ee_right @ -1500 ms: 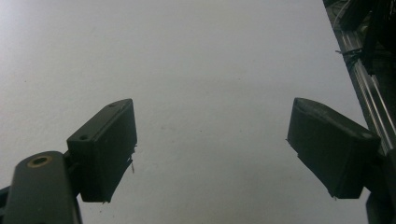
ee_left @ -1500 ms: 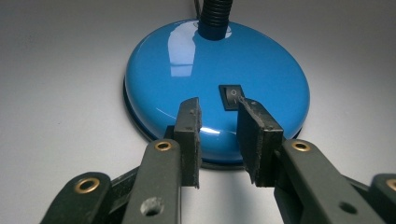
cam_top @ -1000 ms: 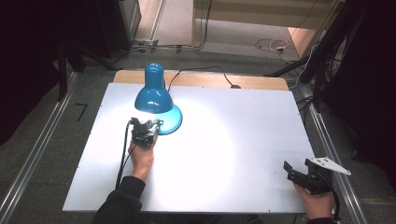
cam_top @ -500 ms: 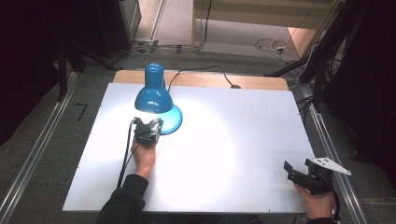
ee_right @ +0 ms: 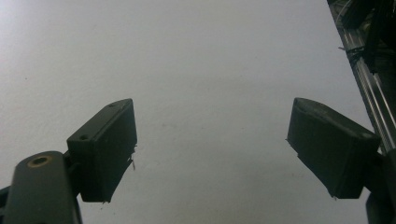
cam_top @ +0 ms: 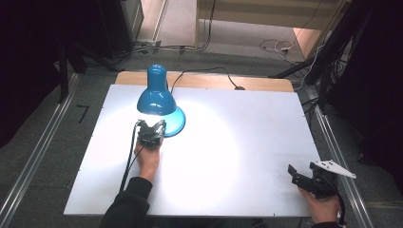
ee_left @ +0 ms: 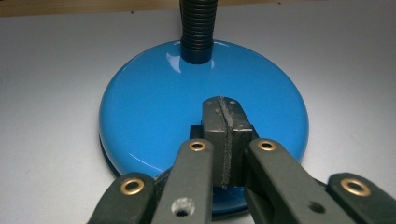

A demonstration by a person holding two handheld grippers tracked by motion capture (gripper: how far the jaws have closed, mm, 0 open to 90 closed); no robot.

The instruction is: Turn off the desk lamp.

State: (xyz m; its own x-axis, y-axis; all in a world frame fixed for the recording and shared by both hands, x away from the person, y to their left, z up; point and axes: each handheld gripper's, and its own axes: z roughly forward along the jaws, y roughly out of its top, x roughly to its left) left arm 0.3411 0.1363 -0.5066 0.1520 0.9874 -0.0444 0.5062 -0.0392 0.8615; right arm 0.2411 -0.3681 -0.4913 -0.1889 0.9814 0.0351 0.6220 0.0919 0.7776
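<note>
The left gripper (ee_left: 224,140), jaws pressed together and holding nothing, hovers over the lamp base (ee_left: 154,112) at frame centre; the right gripper (cam_top: 311,179) (lower right) gapes empty.

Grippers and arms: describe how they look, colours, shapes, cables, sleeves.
Both grippers are black. The left gripper has flat rectangular pads with grey faces, on linkage arms with brass-coloured rivets, and a black cable trails from it. The right gripper has blocky black pads and carries a grey three-cornered plate. The left forearm wears a dark sleeve.
</note>
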